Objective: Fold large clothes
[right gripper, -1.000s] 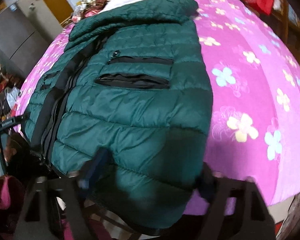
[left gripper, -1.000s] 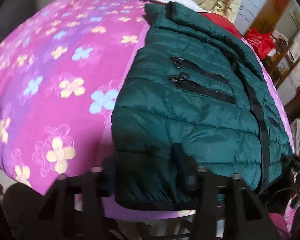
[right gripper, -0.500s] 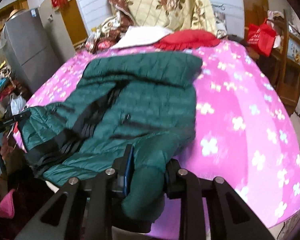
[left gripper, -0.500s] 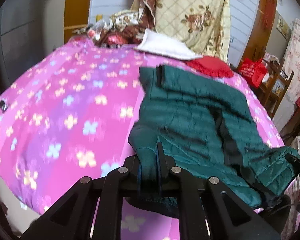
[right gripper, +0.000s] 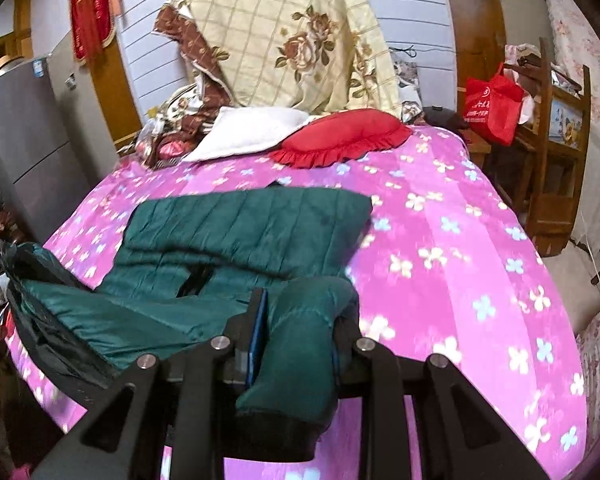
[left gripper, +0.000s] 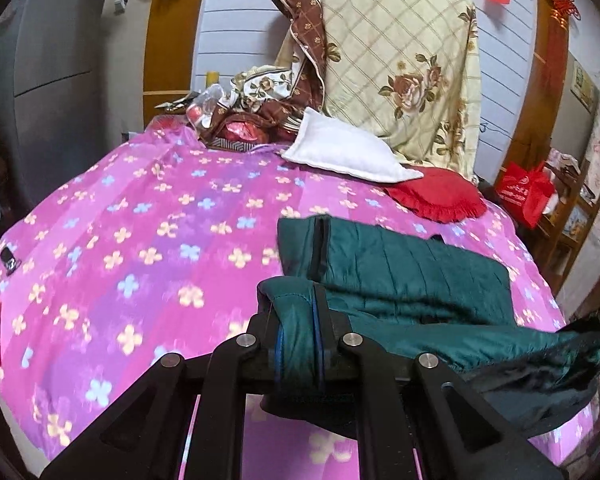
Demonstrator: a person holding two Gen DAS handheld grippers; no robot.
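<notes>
A dark green quilted jacket (left gripper: 404, 276) (right gripper: 252, 228) lies on a bed under a pink flowered sheet (left gripper: 140, 248) (right gripper: 452, 256). Its near hem is lifted off the bed and stretched between the two grippers. My left gripper (left gripper: 298, 320) is shut on the hem's left corner, the fabric pinched between its black fingers. My right gripper (right gripper: 300, 316) is shut on a thick bunch of the hem's right corner. In the left wrist view the raised hem runs off to the right, in the right wrist view off to the left.
At the head of the bed lie a white pillow (left gripper: 344, 152) and a red frilled cushion (right gripper: 340, 136), under a hanging cream floral quilt (left gripper: 400, 56). A grey fridge (right gripper: 24, 144) stands left, wooden shelves with a red bag (right gripper: 492, 104) right.
Both grippers went from open over the jacket's hem to shut on its corners, then rose with the hem. The view swung up from the jacket front to the whole bed.
</notes>
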